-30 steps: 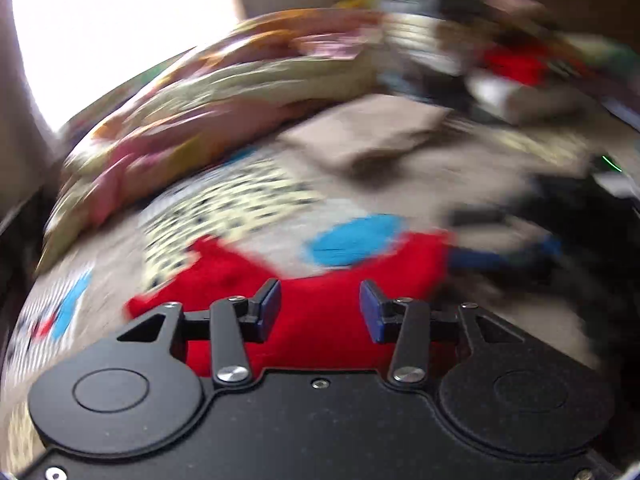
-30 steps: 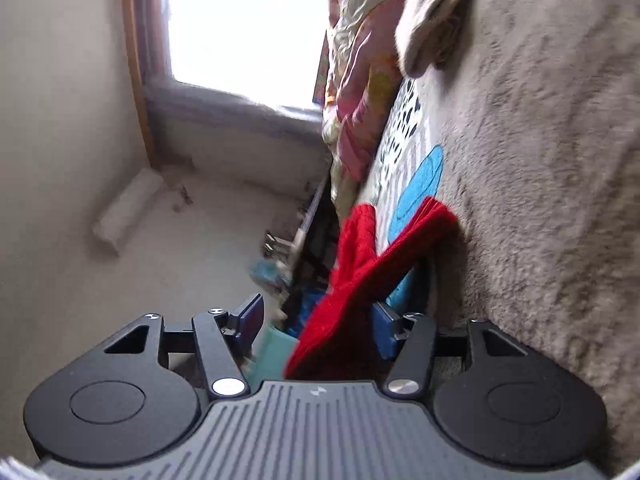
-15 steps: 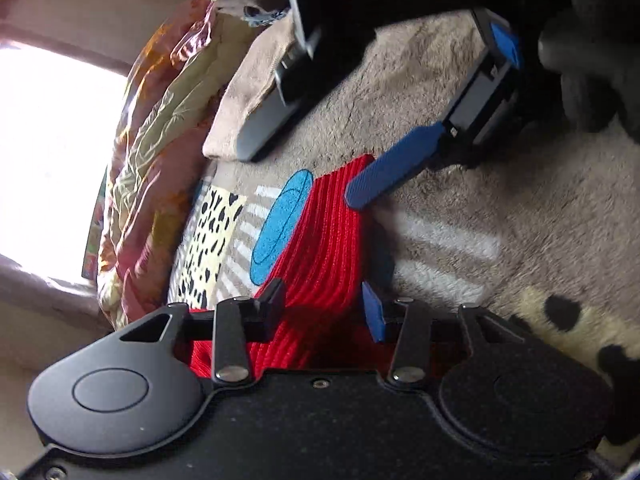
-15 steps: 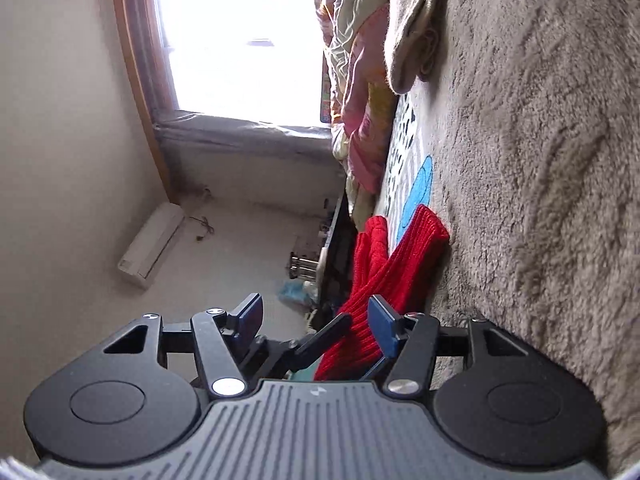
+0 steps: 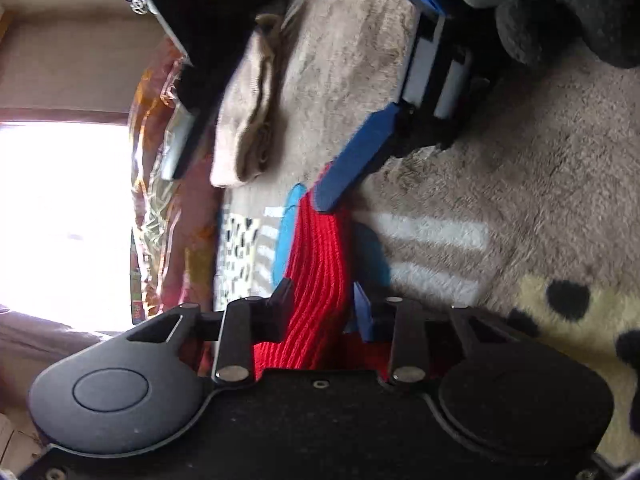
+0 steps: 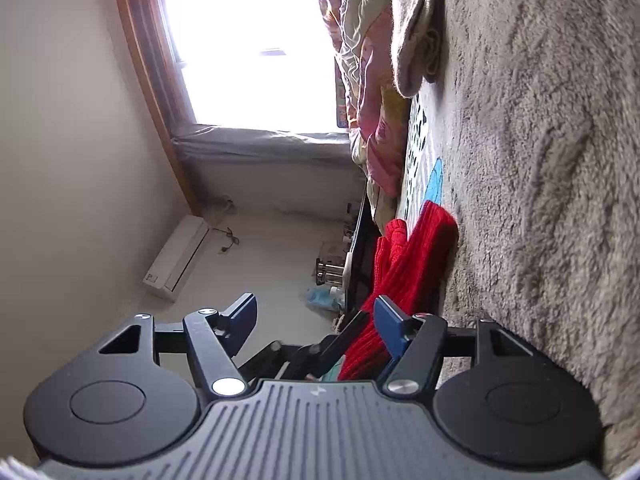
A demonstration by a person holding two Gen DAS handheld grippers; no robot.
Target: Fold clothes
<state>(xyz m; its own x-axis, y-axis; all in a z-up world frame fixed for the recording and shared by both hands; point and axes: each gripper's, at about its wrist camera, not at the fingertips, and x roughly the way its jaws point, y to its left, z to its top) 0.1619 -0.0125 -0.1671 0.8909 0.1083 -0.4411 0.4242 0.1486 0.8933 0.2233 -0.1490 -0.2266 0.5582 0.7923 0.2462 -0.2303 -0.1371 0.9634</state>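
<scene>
Red ribbed knitwear, a sweater (image 5: 318,276), fills the lower middle of the left wrist view, running from the frame's centre down between the fingers of the left gripper (image 5: 322,312). The jaws stand a moderate way apart with the knit bunched between them; whether they truly pinch it cannot be told. The sweater lies on a shaggy beige blanket (image 5: 520,184) with blue, white and spotted patches. In the upper right, the right gripper (image 5: 352,168) reaches in, one blue finger resting on the sweater's far end. A folded tan garment (image 5: 248,120) sits in the upper middle, and a bright window (image 5: 60,216) glares at the left edge.

In the right wrist view, the sweater (image 6: 408,268) is in the lower middle, draped at the bed's edge beside the blanket (image 6: 540,200) that fills the right side. The right gripper (image 6: 316,318) is wide open; its right finger (image 6: 390,328) touches the red knit, while the left finger hangs over bare floor. The window (image 6: 256,48) is at the upper middle.

Likely risks: part of the sweater hangs over the bed's edge, so a loose hold could let its weight drag it to the floor. The open right jaws may close on too little knit, or snag the shaggy blanket along with it, pulling the fold crooked.
</scene>
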